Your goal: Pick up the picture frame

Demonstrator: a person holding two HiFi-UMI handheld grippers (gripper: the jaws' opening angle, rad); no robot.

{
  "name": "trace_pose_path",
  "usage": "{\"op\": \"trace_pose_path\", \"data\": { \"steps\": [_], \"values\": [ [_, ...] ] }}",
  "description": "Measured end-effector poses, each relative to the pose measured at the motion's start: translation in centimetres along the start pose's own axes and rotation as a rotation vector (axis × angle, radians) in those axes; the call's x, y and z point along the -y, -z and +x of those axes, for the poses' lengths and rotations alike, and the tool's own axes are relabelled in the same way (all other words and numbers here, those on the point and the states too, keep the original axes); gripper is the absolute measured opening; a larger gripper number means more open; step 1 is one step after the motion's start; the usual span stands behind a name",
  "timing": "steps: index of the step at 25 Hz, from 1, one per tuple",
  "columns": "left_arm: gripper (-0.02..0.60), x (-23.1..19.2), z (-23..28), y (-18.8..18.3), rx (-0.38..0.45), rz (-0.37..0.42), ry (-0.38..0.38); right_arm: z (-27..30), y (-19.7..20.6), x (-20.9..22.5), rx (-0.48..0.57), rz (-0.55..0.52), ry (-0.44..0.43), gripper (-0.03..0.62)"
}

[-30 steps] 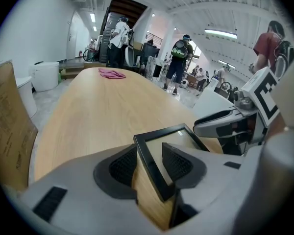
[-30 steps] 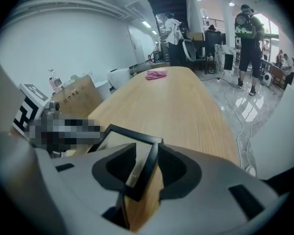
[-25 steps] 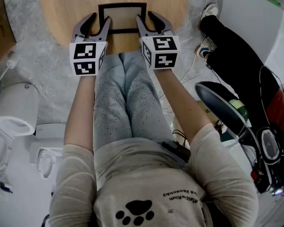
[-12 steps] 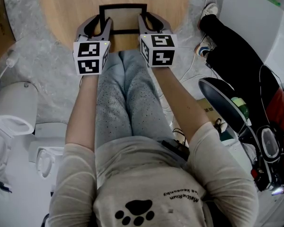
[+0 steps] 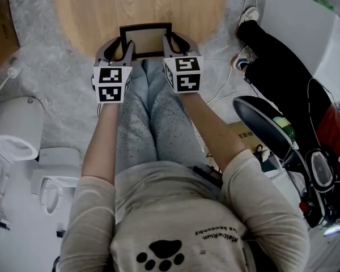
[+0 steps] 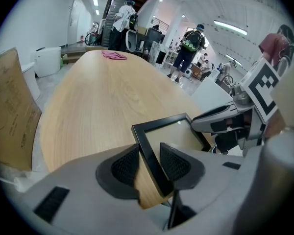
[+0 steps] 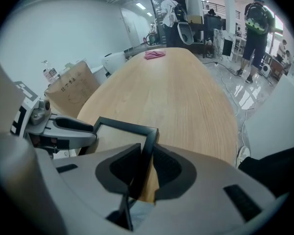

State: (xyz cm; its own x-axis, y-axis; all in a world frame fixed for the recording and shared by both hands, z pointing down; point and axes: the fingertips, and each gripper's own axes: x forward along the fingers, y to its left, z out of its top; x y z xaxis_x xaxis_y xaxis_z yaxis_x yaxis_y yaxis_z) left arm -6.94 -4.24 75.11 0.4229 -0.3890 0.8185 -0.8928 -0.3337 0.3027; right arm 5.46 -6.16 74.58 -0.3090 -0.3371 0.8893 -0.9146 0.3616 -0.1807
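The picture frame point(image 5: 147, 39), black with a pale middle, lies at the near rim of the round wooden table point(image 5: 96, 10), in front of my knees. My left gripper point(image 5: 119, 44) pinches its left bar. In the left gripper view the dark pads point(image 6: 125, 165) sit tight on either side of that bar point(image 6: 152, 163). My right gripper point(image 5: 173, 39) pinches the right bar, and the right gripper view shows the frame's corner point(image 7: 149, 133) rising from between its jaws point(image 7: 144, 168). Both pairs of jaws have just been closing. The frame's near end sticks out past the table's rim.
A pink cloth point(image 6: 115, 55) lies at the table's far end. Cardboard point(image 6: 10, 106) leans at the left, and white appliances point(image 5: 14, 135) stand on the floor. Dark bags, cables and a white box point(image 5: 306, 21) crowd the right. People point(image 6: 188, 45) stand in the background.
Both grippers closed on the frame's side bars. They have drawn back toward my body, and the frame came with them to the table's near rim.
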Motion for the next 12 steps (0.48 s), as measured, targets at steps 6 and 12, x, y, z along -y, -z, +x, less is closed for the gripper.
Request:
{"op": "trace_pose_path", "data": {
  "steps": [6, 12],
  "values": [
    [0.141, 0.3, -0.6, 1.6, -0.02, -0.012, 0.005, -0.3, 1.3, -0.8, -0.03, -0.01, -0.007, 0.083],
    [0.143, 0.9, -1.1, 3.0, -0.046, -0.041, 0.008, -0.6, 2.3, -1.0, -0.051, -0.007, -0.005, 0.08]
  ]
}}
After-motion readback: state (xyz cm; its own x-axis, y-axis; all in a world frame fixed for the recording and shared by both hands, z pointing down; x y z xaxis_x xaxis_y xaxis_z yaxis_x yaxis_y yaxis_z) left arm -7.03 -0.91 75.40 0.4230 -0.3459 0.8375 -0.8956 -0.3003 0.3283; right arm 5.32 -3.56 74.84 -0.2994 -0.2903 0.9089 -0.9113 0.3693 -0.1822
